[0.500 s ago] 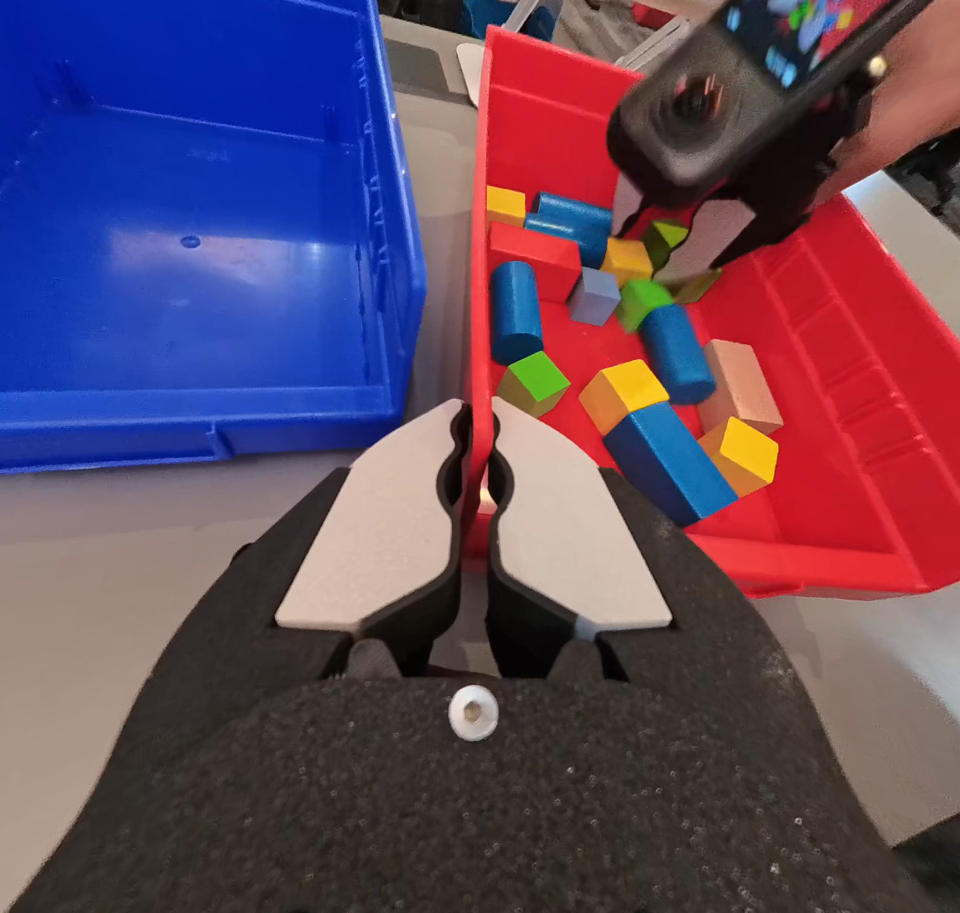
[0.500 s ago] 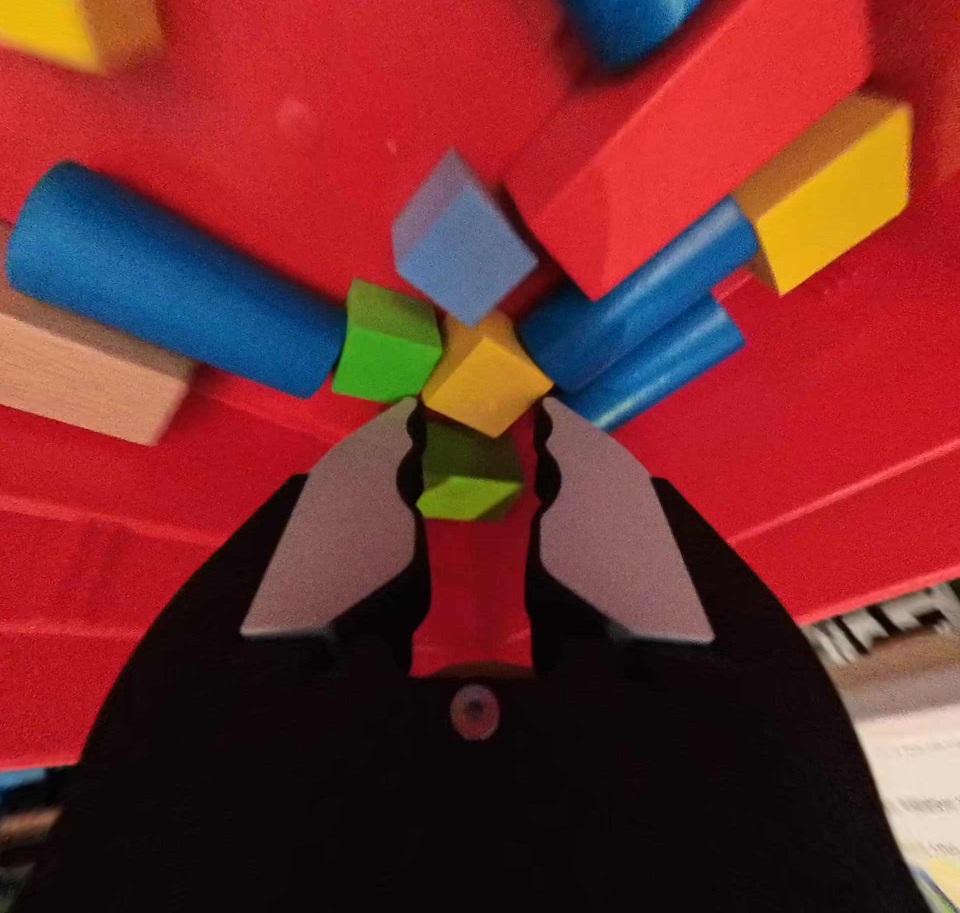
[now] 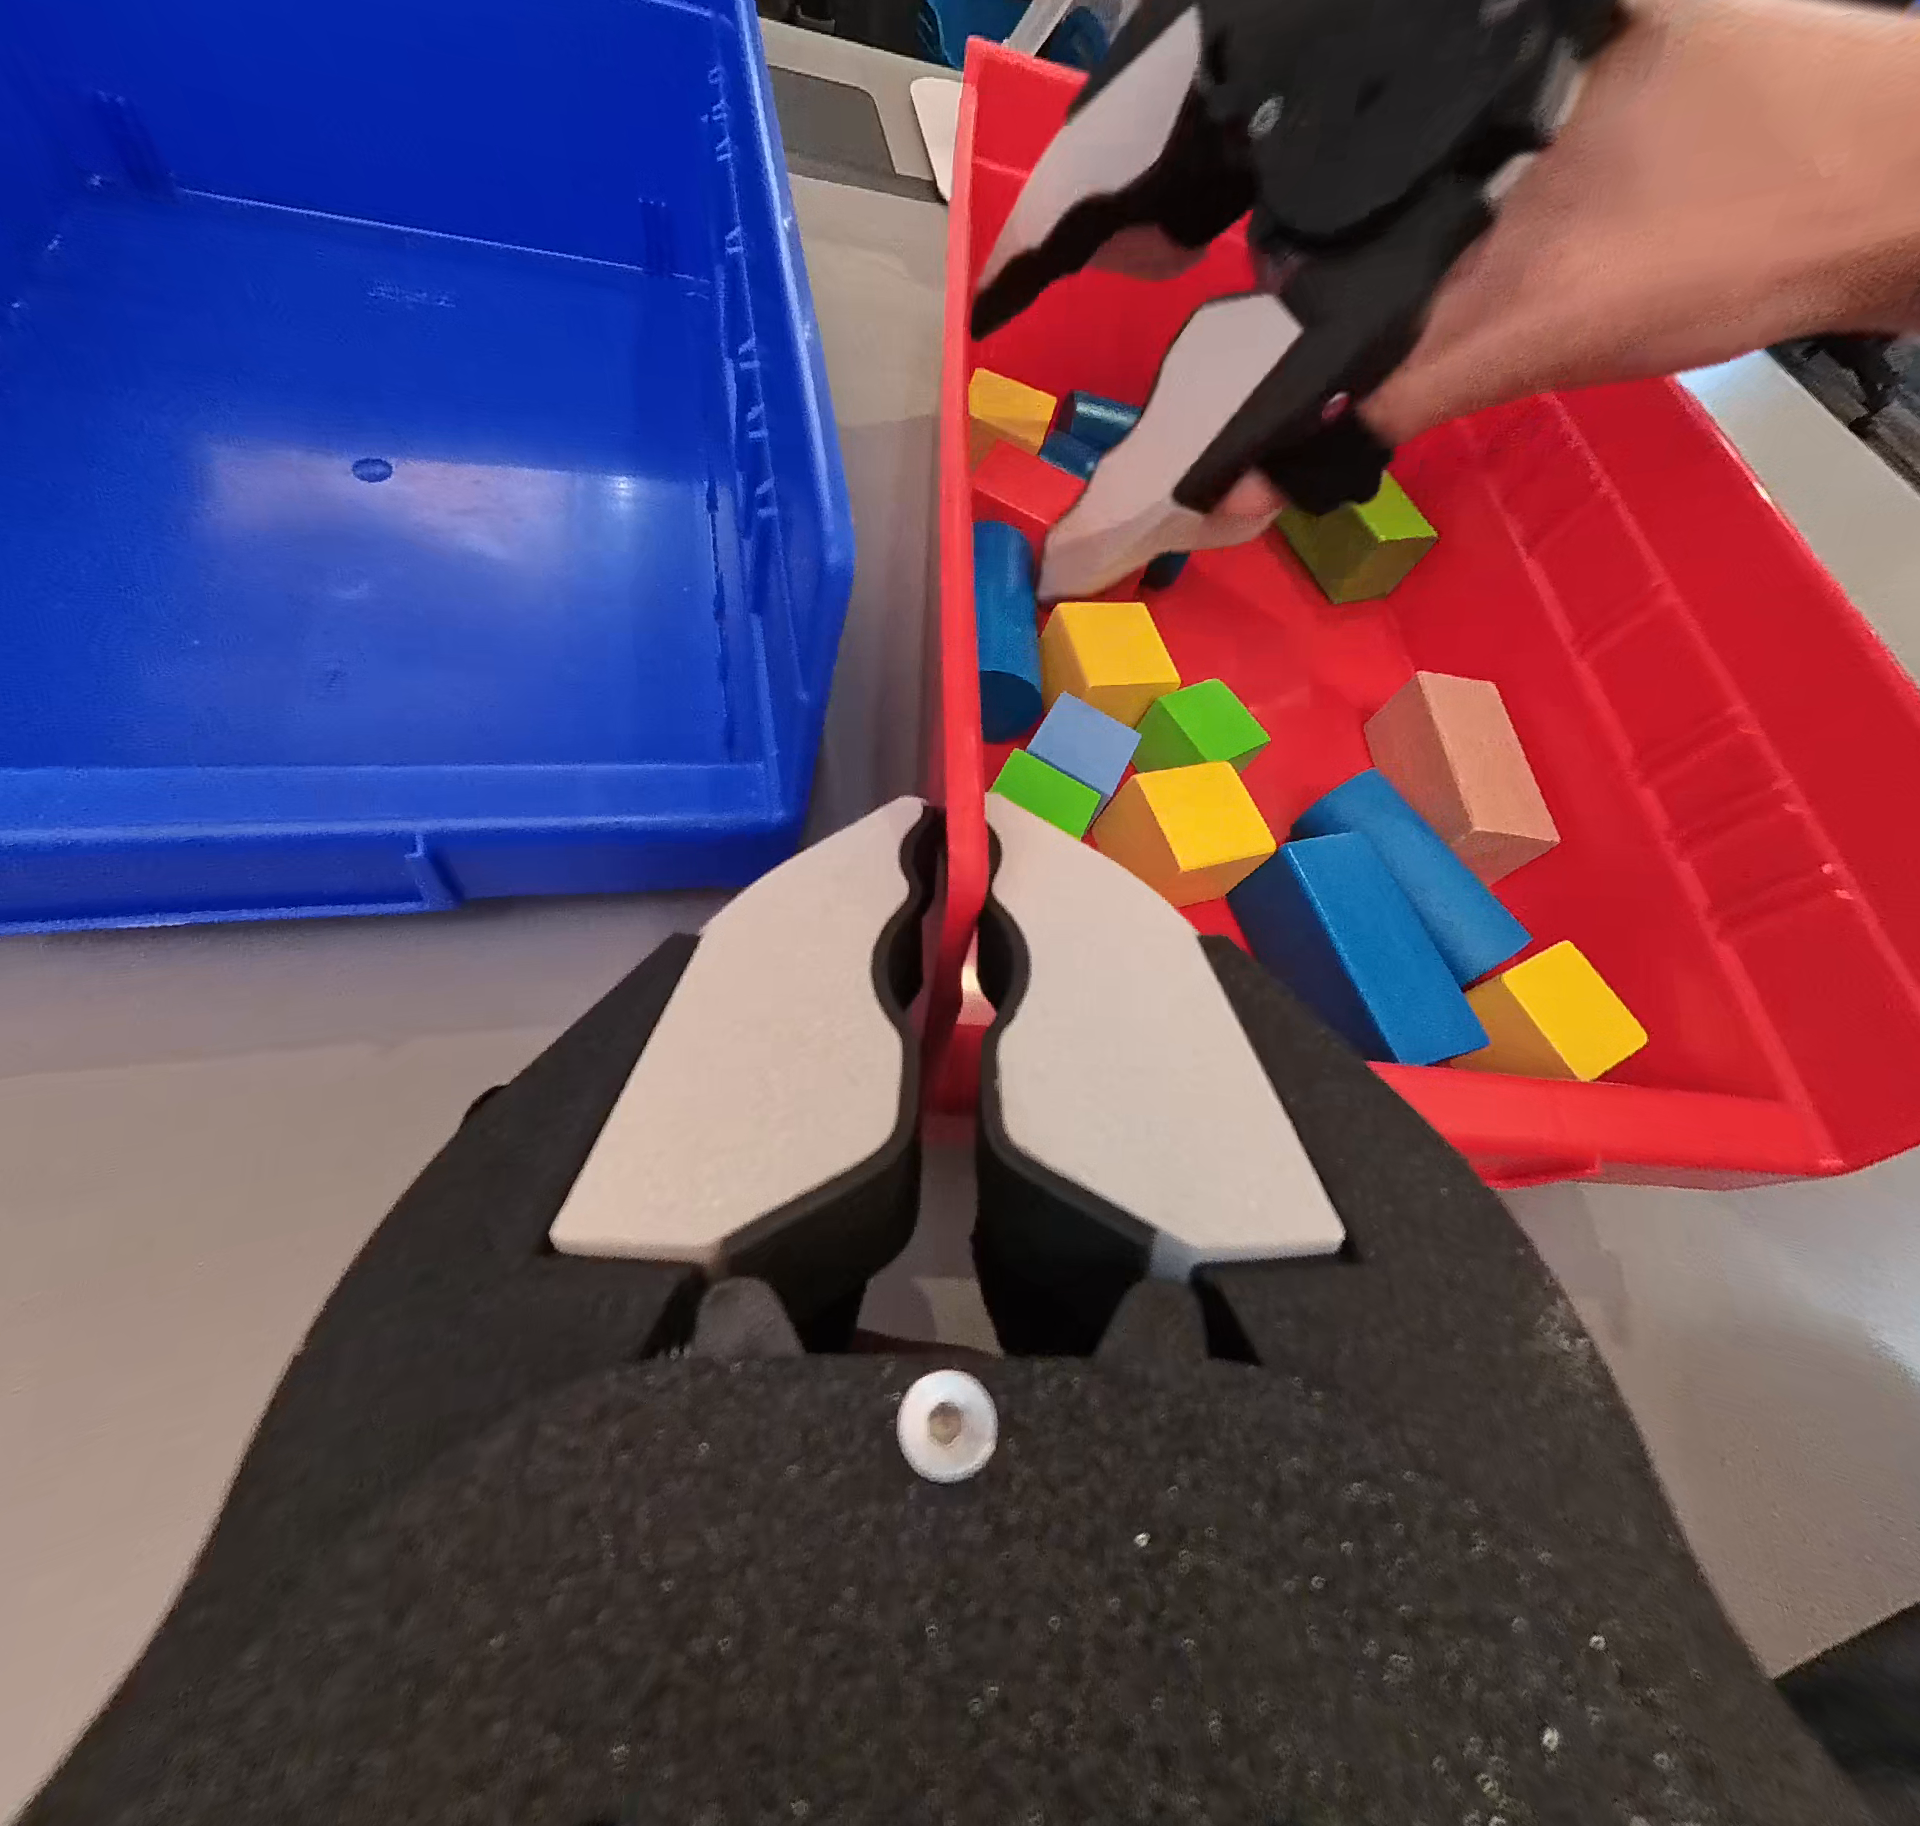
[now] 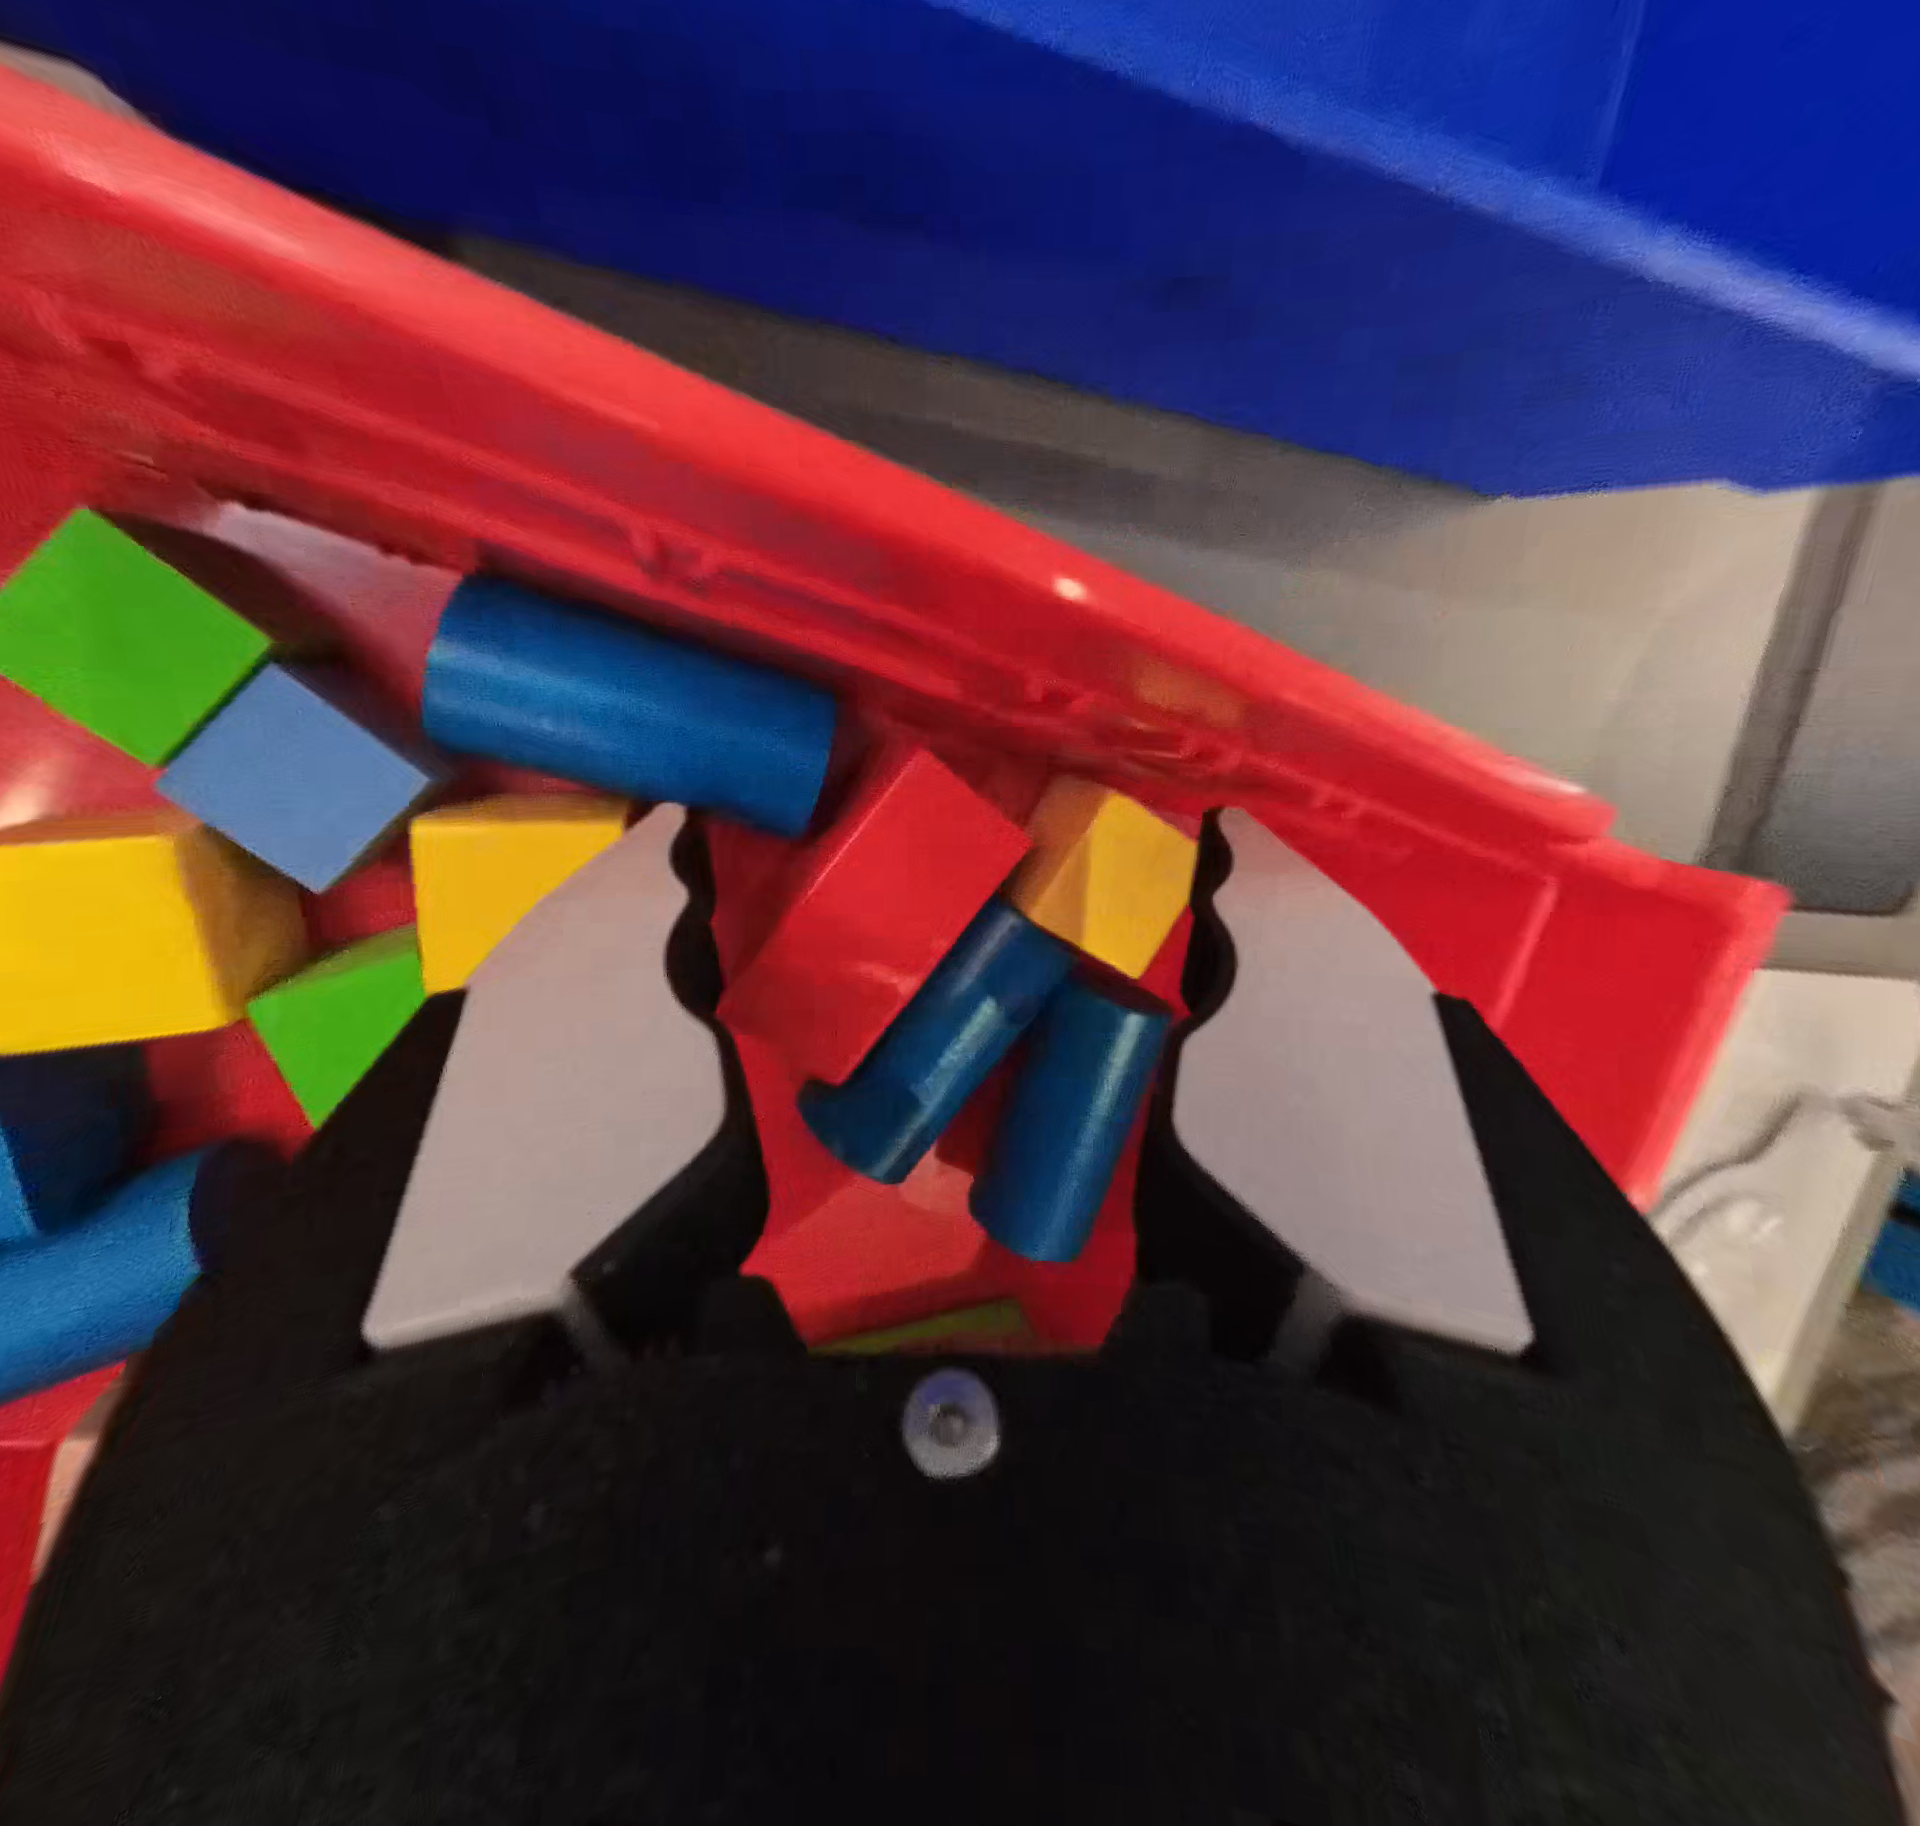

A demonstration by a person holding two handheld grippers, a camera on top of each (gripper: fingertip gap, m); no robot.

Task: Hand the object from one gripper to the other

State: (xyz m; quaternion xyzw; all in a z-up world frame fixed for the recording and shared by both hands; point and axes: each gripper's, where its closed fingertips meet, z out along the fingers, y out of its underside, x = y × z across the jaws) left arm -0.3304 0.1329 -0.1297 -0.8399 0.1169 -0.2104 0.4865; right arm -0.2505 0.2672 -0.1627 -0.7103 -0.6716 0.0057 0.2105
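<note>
Black claw (image 3: 951,872), grey finger plates

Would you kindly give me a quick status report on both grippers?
Left gripper shut on red bin wall. Right gripper open, empty, over blocks. No block picked; dark green cube loose in bin.

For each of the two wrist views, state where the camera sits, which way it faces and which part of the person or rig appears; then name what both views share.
Left wrist view: behind the left gripper, facing forward over the table between the blue bin and red bin; its fingers clamp the red bin's wall; the person's hand holds the right gripper, open.
Right wrist view: behind the right gripper, angled down into the red bin; only its own open fingers show.
Shared: both bins, the blue cylinder and the light blue cube.
</note>
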